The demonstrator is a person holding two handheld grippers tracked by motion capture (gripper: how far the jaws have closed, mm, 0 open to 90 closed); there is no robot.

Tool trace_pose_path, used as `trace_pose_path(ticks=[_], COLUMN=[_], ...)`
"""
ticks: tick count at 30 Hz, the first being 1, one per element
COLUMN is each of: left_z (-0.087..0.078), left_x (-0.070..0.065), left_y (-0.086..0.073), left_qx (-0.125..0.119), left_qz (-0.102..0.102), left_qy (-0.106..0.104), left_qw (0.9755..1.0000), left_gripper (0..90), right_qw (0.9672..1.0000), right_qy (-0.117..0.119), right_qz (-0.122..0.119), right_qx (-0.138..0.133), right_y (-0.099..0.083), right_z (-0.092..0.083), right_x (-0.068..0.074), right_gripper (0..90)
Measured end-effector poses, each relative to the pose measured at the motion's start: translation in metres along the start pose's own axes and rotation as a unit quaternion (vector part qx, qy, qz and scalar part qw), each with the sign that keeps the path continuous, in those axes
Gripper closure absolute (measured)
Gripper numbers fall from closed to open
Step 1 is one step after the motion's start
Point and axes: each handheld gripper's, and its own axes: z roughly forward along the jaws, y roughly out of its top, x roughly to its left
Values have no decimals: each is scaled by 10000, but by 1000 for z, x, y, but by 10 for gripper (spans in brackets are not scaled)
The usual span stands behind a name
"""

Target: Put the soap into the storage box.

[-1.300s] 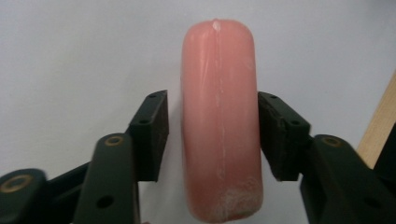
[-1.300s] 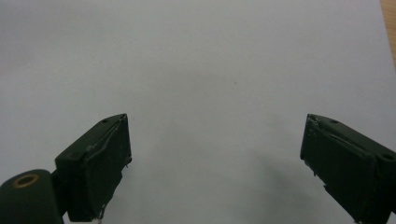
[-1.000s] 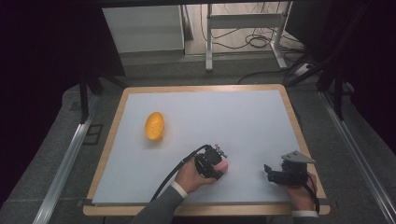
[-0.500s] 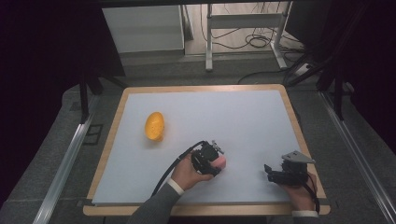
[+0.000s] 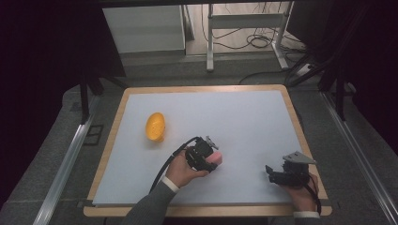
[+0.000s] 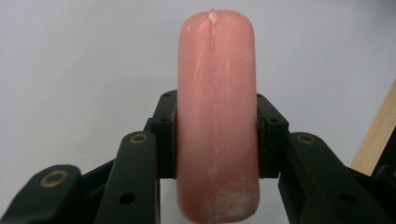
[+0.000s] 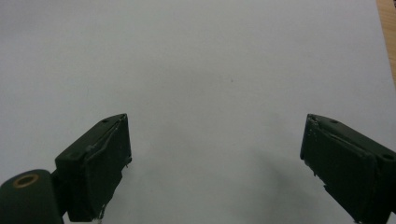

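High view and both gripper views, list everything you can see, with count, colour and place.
Table: one, white top with wooden rim, centre of the high view.
Orange object: one, orange, oval, on the table's left part, apart from both grippers.
Pink sausage-shaped object: one, pink, clamped between the left gripper's jaws.
Frame legs and cables: several, grey and black, on the floor beyond the table.
Left gripper: one, black, near the table's middle front, shut on the pink object.
Right gripper: one, black, front right of the table, jaws wide apart with nothing between them.

No readable text anywhere (no labels, brands, numbers).
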Motion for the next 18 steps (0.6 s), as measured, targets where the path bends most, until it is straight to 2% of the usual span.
trace_pose_path(ticks=[18], left_z=[-12], left_x=[14], left_y=[-4], left_qx=[-84], left_qz=[-99], left_qy=[83], left_qw=[9999], left_gripper=[602], right_qw=[10000], right_qy=[-25], right_qz=[15], right_qx=[14], right_y=[-1], right_z=[1], right_x=[0], right_gripper=[82])
